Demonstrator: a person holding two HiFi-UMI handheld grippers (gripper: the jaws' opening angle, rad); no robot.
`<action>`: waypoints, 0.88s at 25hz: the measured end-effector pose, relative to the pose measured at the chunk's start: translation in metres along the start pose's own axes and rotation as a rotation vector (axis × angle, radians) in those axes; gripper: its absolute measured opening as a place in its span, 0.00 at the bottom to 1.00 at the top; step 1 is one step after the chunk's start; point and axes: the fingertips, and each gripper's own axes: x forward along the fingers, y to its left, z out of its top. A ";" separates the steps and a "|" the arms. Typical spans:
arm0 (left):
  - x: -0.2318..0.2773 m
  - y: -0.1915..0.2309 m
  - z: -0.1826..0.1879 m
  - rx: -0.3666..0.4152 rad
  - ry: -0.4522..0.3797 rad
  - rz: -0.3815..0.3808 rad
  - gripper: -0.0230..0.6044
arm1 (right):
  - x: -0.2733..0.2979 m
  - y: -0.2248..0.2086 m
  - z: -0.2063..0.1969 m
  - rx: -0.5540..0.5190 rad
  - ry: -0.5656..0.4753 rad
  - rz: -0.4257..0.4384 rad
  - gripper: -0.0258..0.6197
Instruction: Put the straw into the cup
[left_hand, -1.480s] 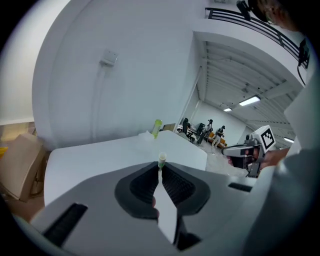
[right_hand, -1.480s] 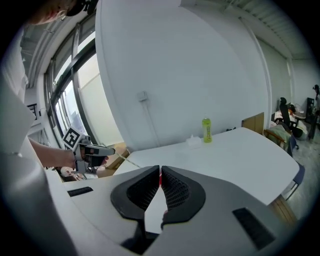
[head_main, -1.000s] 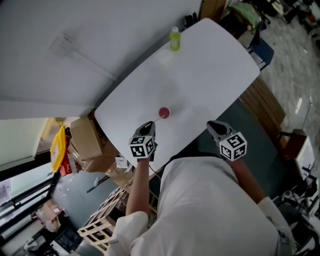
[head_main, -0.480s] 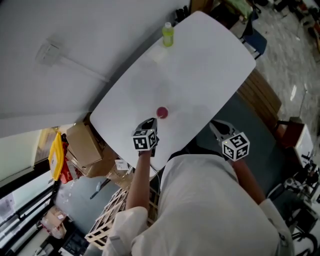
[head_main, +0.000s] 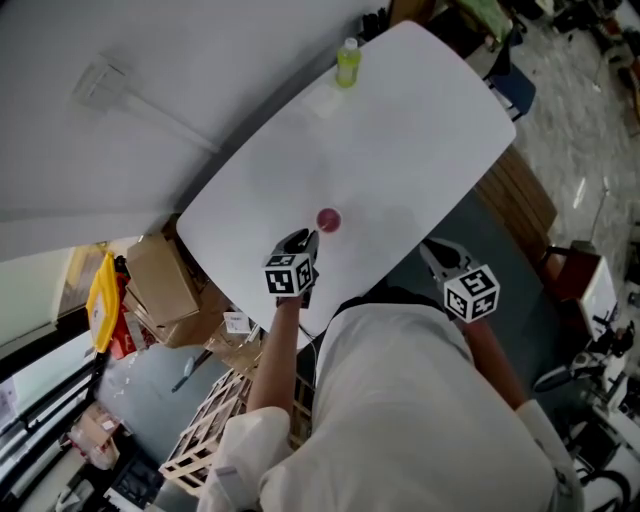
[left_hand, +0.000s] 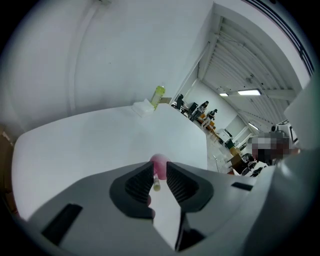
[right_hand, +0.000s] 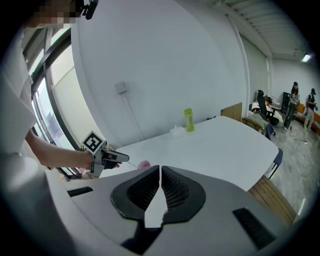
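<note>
Gripping straw beside cup, left hand-held gripper seemingly hugs table edge.

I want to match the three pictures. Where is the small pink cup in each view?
Head view: the small pink cup stands near the middle, on the white table.
Left gripper view: the cup is low centre, behind the thin straw between the jaws.
Right gripper view: the cup is left of centre, above the jaws.
Shared landmark: the yellow-green bottle.

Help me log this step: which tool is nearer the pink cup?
Left. The left tool, shut on the straw, is just short of the cup; the right tool, shut and empty, hangs farther off past the table edge.
</note>
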 end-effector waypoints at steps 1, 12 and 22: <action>-0.002 0.001 0.001 -0.002 -0.007 0.002 0.17 | 0.001 0.001 0.000 -0.006 0.003 0.001 0.10; -0.037 0.011 0.015 -0.035 -0.118 0.035 0.18 | 0.011 0.017 0.011 -0.067 0.000 0.032 0.10; -0.066 -0.007 0.004 -0.009 -0.242 0.144 0.05 | 0.005 0.015 0.009 -0.088 -0.015 0.052 0.10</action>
